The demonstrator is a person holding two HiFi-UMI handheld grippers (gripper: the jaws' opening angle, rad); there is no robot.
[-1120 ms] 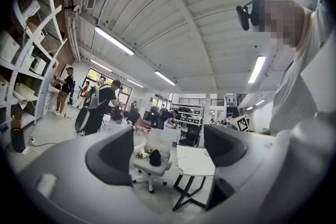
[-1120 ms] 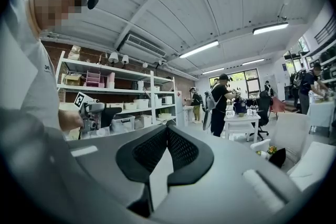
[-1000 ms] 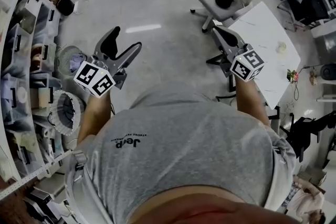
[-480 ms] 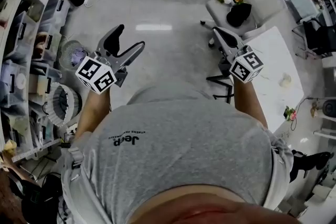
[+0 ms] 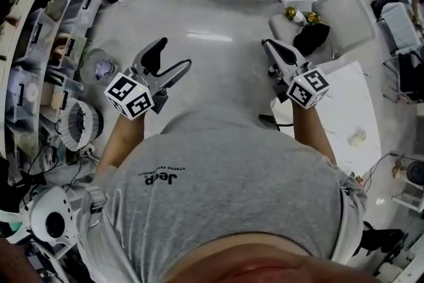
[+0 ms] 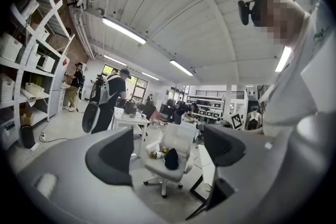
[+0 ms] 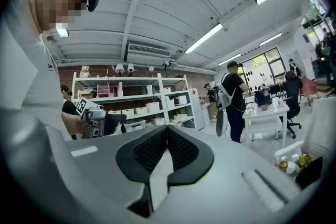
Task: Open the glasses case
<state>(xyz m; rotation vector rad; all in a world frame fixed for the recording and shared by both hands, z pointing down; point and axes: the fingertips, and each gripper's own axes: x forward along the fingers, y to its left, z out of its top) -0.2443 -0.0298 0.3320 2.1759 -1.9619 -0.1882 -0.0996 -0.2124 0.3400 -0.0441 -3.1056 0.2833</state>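
Head view, steeply down: shows the left gripper [image 5: 173, 54] held up in the air ahead of a grey shirt [image 5: 225, 189], over bare floor [image 5: 212, 10], jaws spread wide with nothing between them. Shows the right gripper [image 5: 270, 44] raised likewise, well apart from the left one, near a white chair [image 5: 334, 16] and the corner of a white table [image 5: 351, 109]. Cannot make out the glasses case in any view, so cannot tell where it lies relative to either gripper. Finds only a black item [image 5: 311, 38] and small yellowish things [image 5: 290, 12] on the chair seat, too small to identify.

Left gripper view: confirms the wide gap, both dark pads well apart, touching nothing. Frames the chair [image 6: 181, 139] and the black item [image 6: 171, 159] beyond the jaws.

Right gripper view: shows the right gripper [image 7: 167, 136] with its pads pressed together at the tips and nothing gripped between them. Looks toward shelving [image 7: 136, 97] across the room, with the left gripper [image 7: 116, 120] in sight beyond the jaws.
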